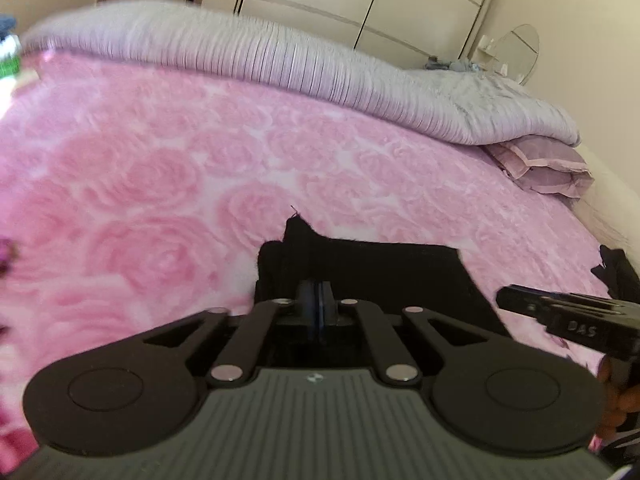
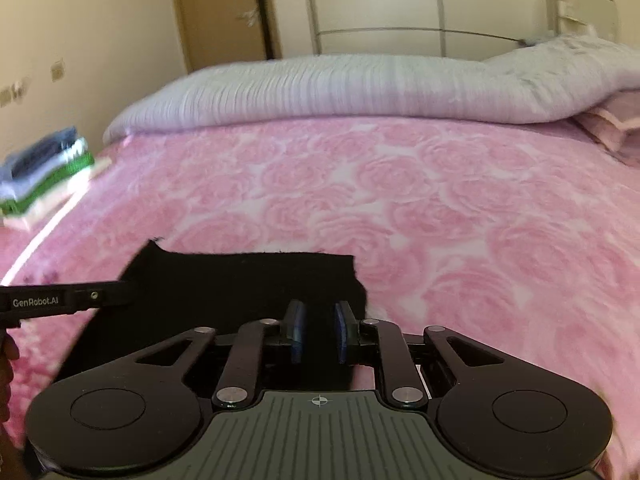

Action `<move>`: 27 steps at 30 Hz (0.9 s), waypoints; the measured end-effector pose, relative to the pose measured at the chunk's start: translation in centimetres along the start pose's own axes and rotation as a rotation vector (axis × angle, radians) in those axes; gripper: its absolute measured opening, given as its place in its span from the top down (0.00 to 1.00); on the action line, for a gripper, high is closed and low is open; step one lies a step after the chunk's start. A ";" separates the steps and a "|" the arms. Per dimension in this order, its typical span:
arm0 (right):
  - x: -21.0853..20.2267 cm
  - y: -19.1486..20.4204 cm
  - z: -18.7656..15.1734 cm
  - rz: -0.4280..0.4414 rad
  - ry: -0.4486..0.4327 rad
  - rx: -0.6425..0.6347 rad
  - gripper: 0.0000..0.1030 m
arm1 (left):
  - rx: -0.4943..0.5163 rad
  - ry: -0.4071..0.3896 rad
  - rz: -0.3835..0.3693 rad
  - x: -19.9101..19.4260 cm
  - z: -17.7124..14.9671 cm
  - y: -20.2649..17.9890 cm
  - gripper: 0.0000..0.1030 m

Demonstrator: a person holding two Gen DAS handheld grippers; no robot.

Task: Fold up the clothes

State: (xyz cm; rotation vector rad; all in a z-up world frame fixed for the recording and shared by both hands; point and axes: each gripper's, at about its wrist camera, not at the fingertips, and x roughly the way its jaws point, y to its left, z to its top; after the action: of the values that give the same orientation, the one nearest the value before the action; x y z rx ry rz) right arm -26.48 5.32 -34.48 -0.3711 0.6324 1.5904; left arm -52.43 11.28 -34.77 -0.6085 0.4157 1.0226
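Covering the bed, the pink rose blanket (image 2: 400, 200) carries the black garment (image 2: 240, 280) at its near edge. The left hand-held gripper (image 1: 318, 304) is clamped on that cloth; the right hand-held gripper (image 2: 319, 332) straddles it, fingers apart. One-sided pulling could skew the fold.

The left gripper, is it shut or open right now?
Shut: the left gripper has its blue pads pressed together with no gap, pinching the black garment.
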 end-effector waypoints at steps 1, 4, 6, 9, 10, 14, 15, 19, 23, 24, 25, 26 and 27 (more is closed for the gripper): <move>-1.4 0.0 -0.3 0.004 -0.013 0.014 0.84 | 0.000 -0.006 -0.003 -1.3 -0.3 -0.3 0.95; -5.1 0.5 -1.8 0.002 -0.035 0.038 0.84 | -0.038 0.015 -0.041 -4.2 -2.0 -1.0 0.95; -7.0 1.1 -3.1 -0.005 -0.035 0.041 0.84 | -0.034 0.030 -0.041 -5.2 -3.4 -1.7 0.95; -8.2 2.2 -4.8 -0.017 -0.015 0.047 0.84 | -0.033 0.072 -0.039 -5.8 -5.6 -2.5 0.95; -8.2 2.3 -5.2 -0.018 -0.007 0.051 0.84 | -0.038 0.101 -0.032 -5.4 -6.3 -2.6 0.95; -8.0 2.9 -6.7 -0.021 0.037 0.056 0.85 | -0.021 0.112 0.004 -4.7 -7.7 -2.7 0.95; -7.7 3.0 -6.8 -0.025 0.051 0.046 0.85 | -0.038 0.117 0.003 -4.7 -7.6 -2.6 0.95; -7.2 3.3 -7.3 -0.040 0.079 0.016 0.85 | -0.022 0.122 0.031 -4.5 -7.7 -2.8 0.95; -7.2 3.6 -7.7 -0.058 0.076 -0.007 0.84 | -0.008 0.112 0.052 -4.5 -8.0 -3.3 0.96; -7.1 3.8 -7.8 -0.064 0.073 -0.014 0.84 | -0.007 0.111 0.055 -4.5 -8.0 -3.2 0.96; -7.1 3.8 -7.9 -0.068 0.071 -0.017 0.84 | -0.006 0.112 0.057 -4.4 -8.0 -3.2 0.96; -7.1 3.9 -7.9 -0.071 0.070 -0.019 0.84 | -0.007 0.112 0.059 -4.4 -8.0 -3.2 0.96; -7.1 3.8 -7.9 -0.071 0.068 -0.020 0.84 | -0.009 0.112 0.061 -4.4 -8.0 -3.2 0.96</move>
State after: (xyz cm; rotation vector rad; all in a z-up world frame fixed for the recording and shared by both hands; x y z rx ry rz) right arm -30.35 -5.19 -35.97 -0.4595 0.6493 1.5219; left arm -51.98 1.95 -37.38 -0.6664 0.5315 1.0519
